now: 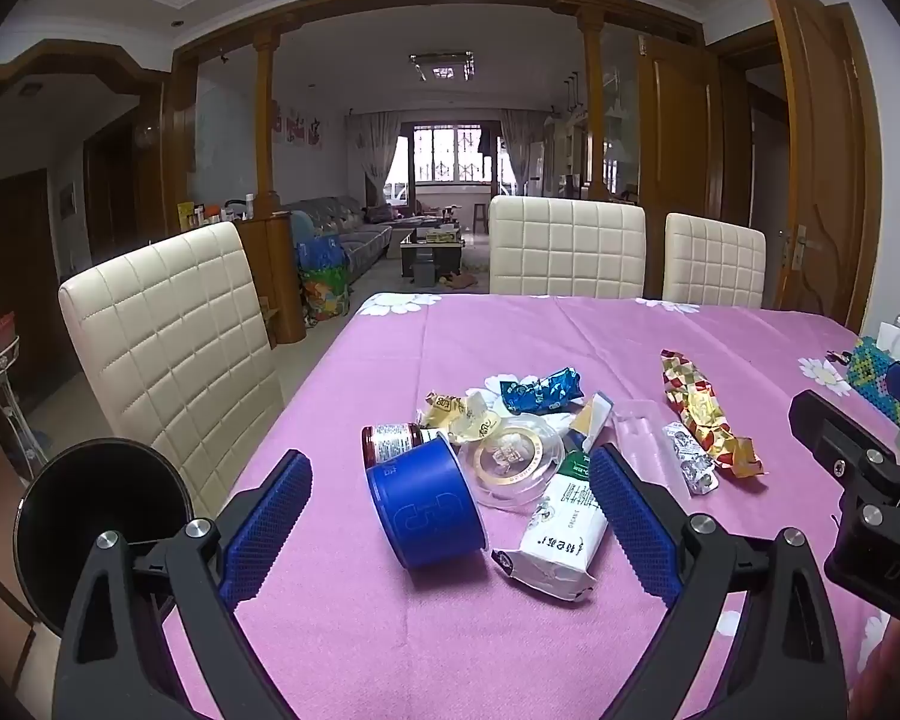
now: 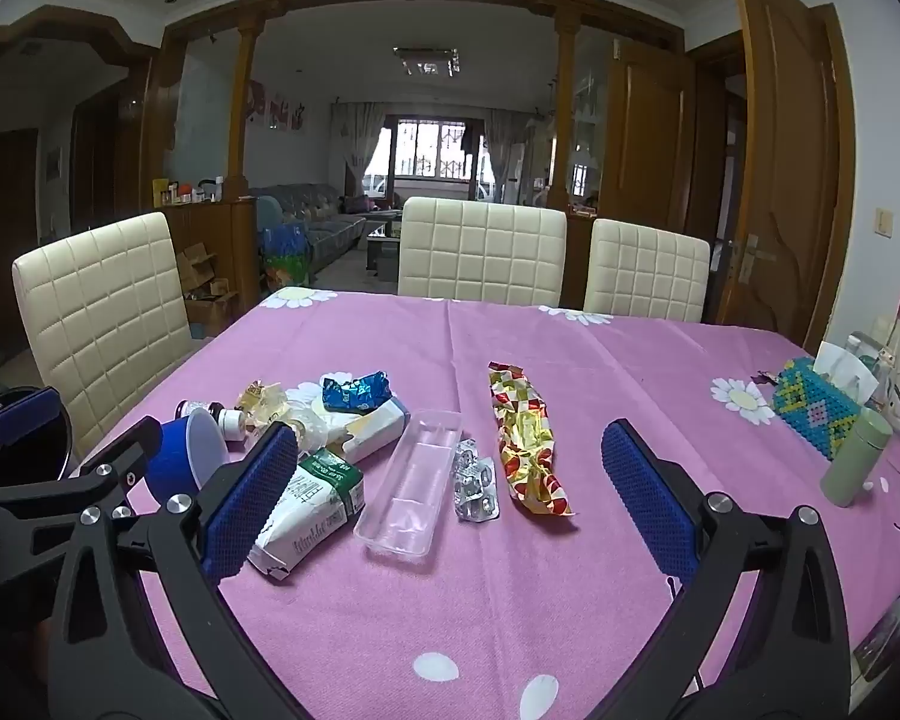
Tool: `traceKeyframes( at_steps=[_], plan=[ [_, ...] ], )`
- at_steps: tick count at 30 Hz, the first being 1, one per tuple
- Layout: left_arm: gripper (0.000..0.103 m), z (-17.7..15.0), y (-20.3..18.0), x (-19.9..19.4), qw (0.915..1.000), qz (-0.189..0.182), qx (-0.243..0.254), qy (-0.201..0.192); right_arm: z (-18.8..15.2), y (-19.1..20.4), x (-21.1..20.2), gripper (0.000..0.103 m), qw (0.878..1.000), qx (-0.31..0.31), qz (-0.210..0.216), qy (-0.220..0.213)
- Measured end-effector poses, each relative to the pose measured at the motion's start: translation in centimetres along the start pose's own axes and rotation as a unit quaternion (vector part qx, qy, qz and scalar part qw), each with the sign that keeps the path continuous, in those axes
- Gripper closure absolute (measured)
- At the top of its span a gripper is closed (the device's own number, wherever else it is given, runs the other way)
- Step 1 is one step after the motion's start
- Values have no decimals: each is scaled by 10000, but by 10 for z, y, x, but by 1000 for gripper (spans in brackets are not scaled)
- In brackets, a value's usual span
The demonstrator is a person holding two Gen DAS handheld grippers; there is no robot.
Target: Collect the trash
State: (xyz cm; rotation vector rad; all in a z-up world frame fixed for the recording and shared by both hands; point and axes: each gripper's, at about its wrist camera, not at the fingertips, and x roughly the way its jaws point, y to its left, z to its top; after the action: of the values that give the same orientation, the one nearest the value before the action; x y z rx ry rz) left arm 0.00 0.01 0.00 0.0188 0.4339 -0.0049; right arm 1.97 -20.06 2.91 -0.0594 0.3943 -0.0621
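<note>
At the lower middle of the left view, your left gripper [image 1: 450, 516] has its fingers released around the blue tub [image 1: 429, 507]; the right gripper [image 2: 444, 501] too is released. Clench gently on the tub's sides.

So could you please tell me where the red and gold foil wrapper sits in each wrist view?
Left wrist view: the red and gold foil wrapper lies right of centre, past the blister pack.
Right wrist view: the wrapper lies near centre, right of the blister pack.
Shared landmark: the clear plastic tray beside the pack.
</note>
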Motion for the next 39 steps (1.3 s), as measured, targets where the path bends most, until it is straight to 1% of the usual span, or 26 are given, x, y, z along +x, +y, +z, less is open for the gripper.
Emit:
traceKeyframes(
  at_steps=[3,9,10,12,26,31,32,35,39],
  plan=[
    [12,0,0,-1,10000,-1,5,-5,-1,1,-1,3,10000,5,-8,-36],
    [12,-2,-2,-6,10000,8,38,-70,-2,2,4,3,10000,24,11,27],
    [12,-8,0,3,10000,-20,0,4,-1,0,6,3,10000,32,15,49],
    [12,-10,1,3,10000,-23,-12,0,-1,0,5,3,10000,31,18,61],
    [12,-5,-2,1,10000,24,61,-7,2,-1,5,3,10000,25,11,93],
    [12,-5,-2,2,10000,16,66,0,-2,1,7,3,9999,26,17,111],
    [12,-4,-2,2,10000,13,64,4,-7,2,10,3,9999,20,11,127],
    [12,-4,-2,2,9999,-80,62,28,-8,2,11,3,9999,20,3,132],
    [12,-5,-4,6,9998,-100,94,133,-8,2,11,3,9999,18,6,133]
  ],
)
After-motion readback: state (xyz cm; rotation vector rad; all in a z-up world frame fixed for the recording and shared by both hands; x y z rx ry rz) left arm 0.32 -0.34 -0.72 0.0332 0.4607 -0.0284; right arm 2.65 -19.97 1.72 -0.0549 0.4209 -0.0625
